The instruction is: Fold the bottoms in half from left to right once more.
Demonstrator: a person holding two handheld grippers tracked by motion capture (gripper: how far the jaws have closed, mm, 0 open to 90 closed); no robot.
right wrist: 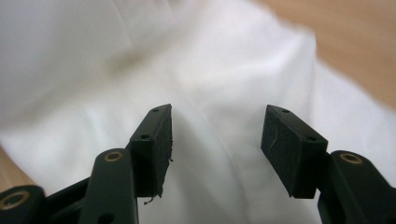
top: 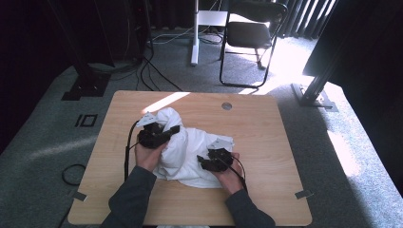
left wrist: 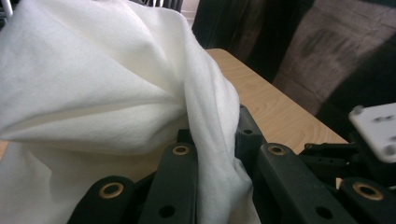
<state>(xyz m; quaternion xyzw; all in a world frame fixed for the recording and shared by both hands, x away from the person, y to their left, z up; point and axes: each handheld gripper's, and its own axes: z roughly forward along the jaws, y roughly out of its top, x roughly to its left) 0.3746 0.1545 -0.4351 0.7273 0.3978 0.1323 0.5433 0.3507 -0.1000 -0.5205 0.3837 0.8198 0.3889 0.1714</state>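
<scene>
Lying crumpled on the middle of the wooden desk (top: 266, 142), white cloth (top: 187, 147), left gripper (top: 164, 134) with jaws pinching a raised fold of it, right gripper (top: 205, 164) over the cloth's near edge, jaws spread with nothing gripped between them

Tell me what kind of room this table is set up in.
Probably a lab or studio set up for recording, not a home. A bare wooden table stands on grey carpet, with loose cables across the floor, a folding chair and dark curtains behind.
</scene>
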